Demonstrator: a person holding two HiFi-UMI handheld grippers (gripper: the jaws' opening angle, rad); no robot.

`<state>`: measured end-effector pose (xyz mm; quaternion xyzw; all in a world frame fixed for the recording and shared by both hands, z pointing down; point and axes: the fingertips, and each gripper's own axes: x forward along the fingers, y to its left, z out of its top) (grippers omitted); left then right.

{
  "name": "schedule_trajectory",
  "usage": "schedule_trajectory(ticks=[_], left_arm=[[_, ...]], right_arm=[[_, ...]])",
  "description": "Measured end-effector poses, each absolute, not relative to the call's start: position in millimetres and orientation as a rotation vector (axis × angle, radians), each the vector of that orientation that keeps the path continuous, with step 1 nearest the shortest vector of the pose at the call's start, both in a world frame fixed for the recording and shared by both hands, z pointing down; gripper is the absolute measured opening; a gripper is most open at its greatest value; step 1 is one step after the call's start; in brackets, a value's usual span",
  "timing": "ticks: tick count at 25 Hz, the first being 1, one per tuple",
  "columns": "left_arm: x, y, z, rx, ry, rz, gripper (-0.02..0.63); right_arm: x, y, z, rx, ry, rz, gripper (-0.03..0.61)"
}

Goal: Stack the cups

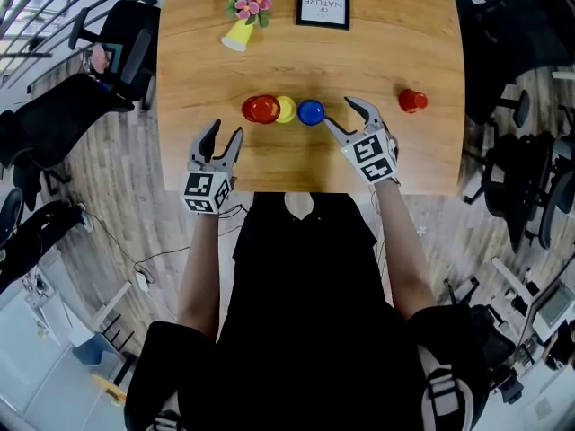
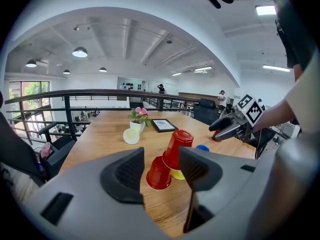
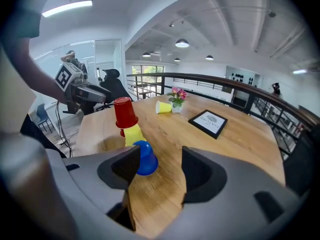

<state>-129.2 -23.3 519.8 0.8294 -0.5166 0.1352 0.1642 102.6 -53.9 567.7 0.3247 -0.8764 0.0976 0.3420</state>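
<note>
Two grippers hover empty over the desk [image 1: 422, 155], fingers spread apart on both: the left gripper [image 1: 225, 130] below the cups, the right gripper [image 1: 338, 111] just right of the blue cup [image 1: 311, 112]. At mid-frame a red cup [image 2: 178, 146] leans atop a yellow cup [image 1: 286, 109] and a second red cup [image 2: 159, 174]. The blue cup looks like the next pick, so the right fingers must straddle and close on it without nudging the leaning pile.
</note>
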Motion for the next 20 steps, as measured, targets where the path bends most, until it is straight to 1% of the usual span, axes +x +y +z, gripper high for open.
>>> schedule_trajectory(ticks=[20], left_arm=[[-111.0,-17.8,524.9,2.31,-1.508,0.439,0.232]], right_arm=[[278.8,-108.3,592.8,1.247,-2.067,0.359,0.27]])
